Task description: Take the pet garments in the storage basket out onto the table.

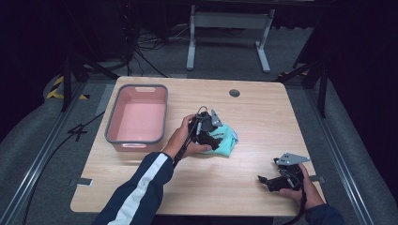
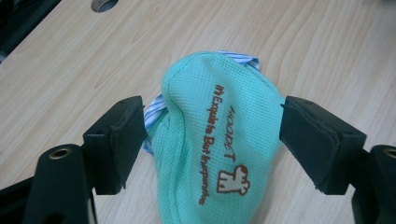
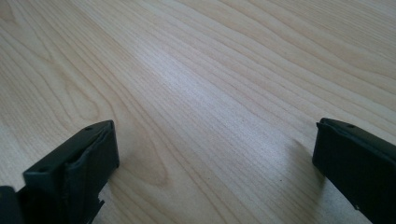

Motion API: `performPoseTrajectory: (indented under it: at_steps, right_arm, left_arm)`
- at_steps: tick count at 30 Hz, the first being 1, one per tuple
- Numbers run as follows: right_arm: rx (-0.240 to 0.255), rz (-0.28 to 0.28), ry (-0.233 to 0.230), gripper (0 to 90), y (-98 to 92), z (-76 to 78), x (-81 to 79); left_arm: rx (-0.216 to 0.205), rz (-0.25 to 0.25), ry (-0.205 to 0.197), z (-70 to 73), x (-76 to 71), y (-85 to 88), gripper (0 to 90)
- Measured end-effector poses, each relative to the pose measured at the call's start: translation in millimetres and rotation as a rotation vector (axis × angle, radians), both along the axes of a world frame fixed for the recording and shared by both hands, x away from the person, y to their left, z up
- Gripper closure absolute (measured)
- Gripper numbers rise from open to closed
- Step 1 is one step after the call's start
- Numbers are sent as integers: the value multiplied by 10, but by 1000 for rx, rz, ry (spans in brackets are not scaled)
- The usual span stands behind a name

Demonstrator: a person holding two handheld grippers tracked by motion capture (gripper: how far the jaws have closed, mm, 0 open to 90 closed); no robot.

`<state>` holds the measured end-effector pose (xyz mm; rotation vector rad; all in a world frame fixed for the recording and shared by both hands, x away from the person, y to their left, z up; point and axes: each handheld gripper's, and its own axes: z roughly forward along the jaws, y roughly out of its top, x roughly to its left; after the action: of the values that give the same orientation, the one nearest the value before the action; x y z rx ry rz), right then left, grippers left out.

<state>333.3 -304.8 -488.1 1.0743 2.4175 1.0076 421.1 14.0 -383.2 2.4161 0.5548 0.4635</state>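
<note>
A mint-green mesh fabric pouch with brown printed lettering lies on the light wooden table, right of the pink plastic bin with grey rim. The left gripper straddles it, jaws released and spread either side. The right gripper rests near the table's front edge, jaws wide apart over bare wood.

Cloth bottom cut off

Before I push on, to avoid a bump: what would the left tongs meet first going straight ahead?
The green cloth pouch: it already lies between the open left tongs, bare table beyond.
</note>
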Motion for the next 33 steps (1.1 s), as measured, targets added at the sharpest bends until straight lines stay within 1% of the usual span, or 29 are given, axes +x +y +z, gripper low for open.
performPoseTrajectory:
  at_steps: [3, 4, 8, 10, 11, 16, 19, 20, 24, 25, 33]
  right_arm:
    - [0, 0, 0, 6, 0, 0, 0]
    - [0, 0, 0, 6, 0, 0, 0]
    - [0, 0, 0, 6, 0, 0, 0]
    - [0, 1, 0, 6, 0, 0, 0]
    - [0, 1, 0, 6, 0, 0, 0]
    - [0, 1, 0, 6, 0, 0, 0]
    - [0, 1, 0, 6, 0, 0, 0]
    - [0, 0, 0, 6, 0, 0, 0]
    - [0, 1, 0, 6, 0, 0, 0]
    - [0, 0, 0, 6, 0, 0, 0]
    - [0, 0, 0, 6, 0, 0, -1]
  left_arm:
    - [-1, -7, -2, 28, -36, 18, 235]
    - [8, -8, -5, 33, -52, 25, 246]
    - [35, -12, -9, 34, -85, 44, 247]
    - [34, -14, -7, 40, -98, 63, 246]
    - [42, -20, -9, 50, -104, 79, 246]
    - [48, -30, -18, 80, -168, 159, 238]
    - [69, -38, -30, 87, -206, 205, 245]
    - [80, -50, -28, 87, -226, 229, 246]
    - [100, -66, -25, 84, -287, 295, 227]
    - [98, -63, -22, 87, -311, 319, 220]
    - [96, -117, -26, 106, -458, 437, 216]
